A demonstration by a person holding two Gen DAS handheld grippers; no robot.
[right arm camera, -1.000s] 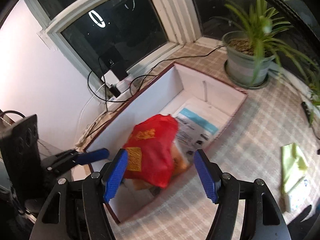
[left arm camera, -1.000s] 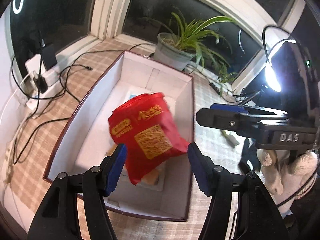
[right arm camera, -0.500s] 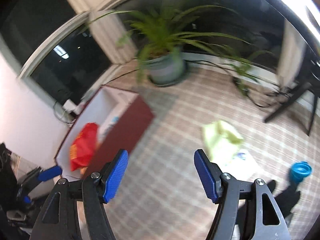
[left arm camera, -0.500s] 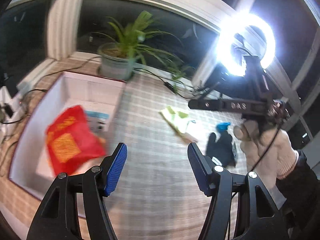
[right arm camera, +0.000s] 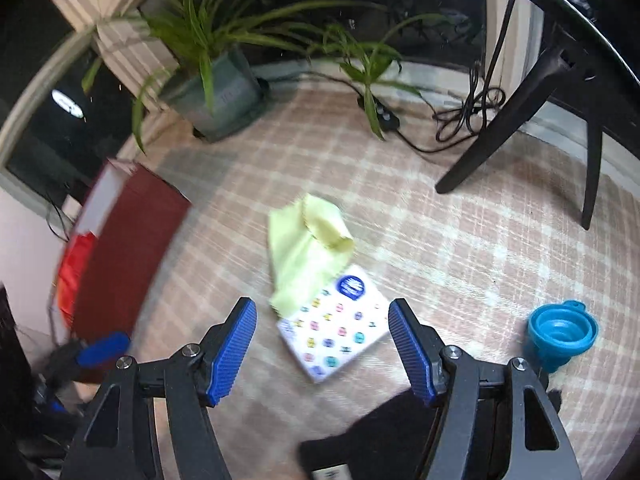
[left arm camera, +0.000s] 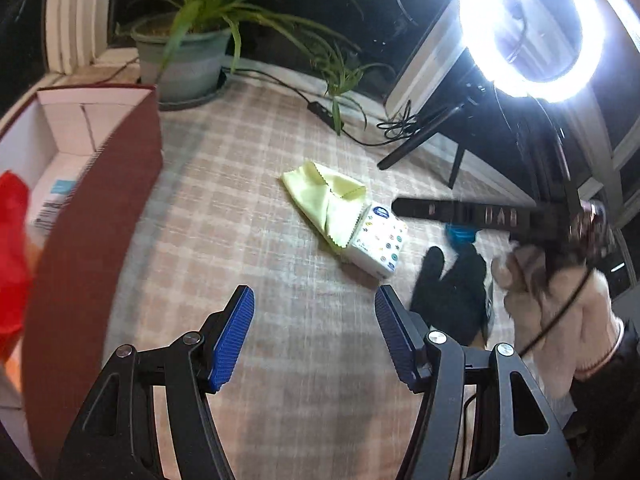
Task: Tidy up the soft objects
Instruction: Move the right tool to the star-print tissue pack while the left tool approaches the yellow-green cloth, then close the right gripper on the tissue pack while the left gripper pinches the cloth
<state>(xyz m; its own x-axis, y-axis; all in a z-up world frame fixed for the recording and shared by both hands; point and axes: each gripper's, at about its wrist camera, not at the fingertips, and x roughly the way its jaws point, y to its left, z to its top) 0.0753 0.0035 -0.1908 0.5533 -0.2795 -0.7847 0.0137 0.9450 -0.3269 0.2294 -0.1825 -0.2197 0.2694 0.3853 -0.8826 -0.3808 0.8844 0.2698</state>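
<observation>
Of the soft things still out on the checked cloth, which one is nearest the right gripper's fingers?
The white tissue pack with coloured dots, lying just ahead of the open right gripper. The pale yellow cloth lies beyond it, overlapping its far corner.

We see a pale yellow-green cloth [right arm camera: 306, 250] lying crumpled on the checked surface, its pinked edge folded over, one corner draped onto a tissue pack [right arm camera: 338, 334]. That pack is white, printed with small coloured dots and a blue round label, lying flat and turned at an angle, just nearer than the cloth. To the left stands a dark red box [left arm camera: 92, 216] with white inner walls, open at the top. Inside it we see a red bag [left arm camera: 12, 256], partly cut off by the edge, beside a flat white packet with a blue stripe [left arm camera: 54, 200]. Near right lies a black soft item [left arm camera: 452, 292], blurred.
</observation>
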